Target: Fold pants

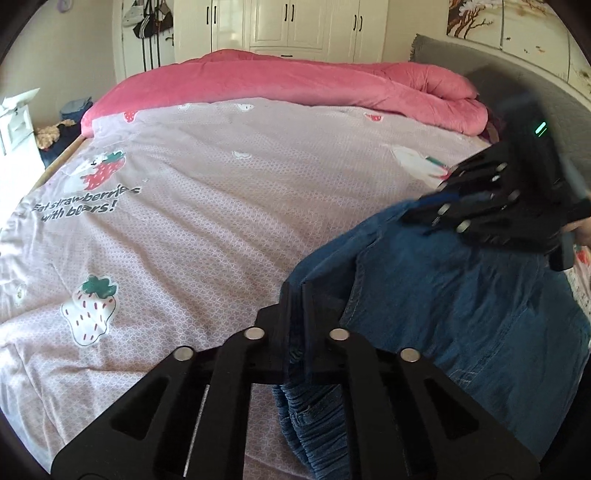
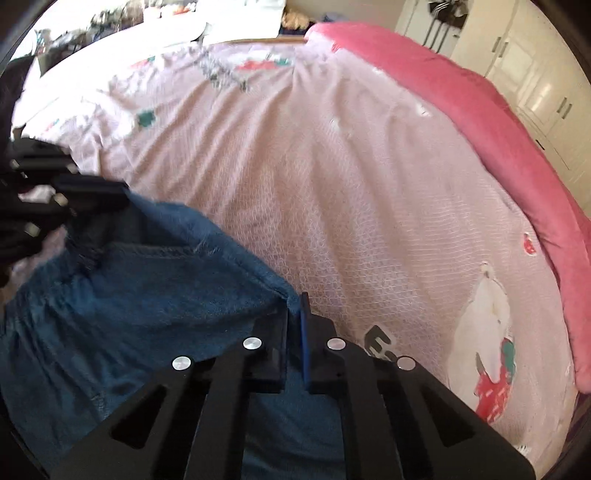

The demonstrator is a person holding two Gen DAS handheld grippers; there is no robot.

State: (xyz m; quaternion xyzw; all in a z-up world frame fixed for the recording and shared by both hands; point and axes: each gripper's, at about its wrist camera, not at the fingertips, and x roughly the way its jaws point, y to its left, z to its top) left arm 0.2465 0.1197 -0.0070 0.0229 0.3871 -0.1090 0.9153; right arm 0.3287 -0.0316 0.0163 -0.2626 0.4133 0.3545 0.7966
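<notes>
Blue denim pants point(image 1: 461, 302) hang between my two grippers above the bed. My left gripper point(image 1: 296, 295) is shut on one corner of the pants' edge. My right gripper point(image 1: 424, 212) shows in the left wrist view, shut on the other corner, blurred. In the right wrist view the right gripper point(image 2: 295, 306) pinches the denim point(image 2: 140, 295) between its fingers, and the left gripper point(image 2: 92, 192) holds the far corner at the left. The lower part of the pants drops out of view.
The bed has a pale pink strawberry-print cover point(image 1: 221, 206). A rolled pink quilt point(image 1: 295, 81) lies along its far side. A grey headboard point(image 1: 517, 81) is at the right, white wardrobes point(image 1: 295, 26) behind. Clutter point(image 1: 55, 133) sits by the bed's left edge.
</notes>
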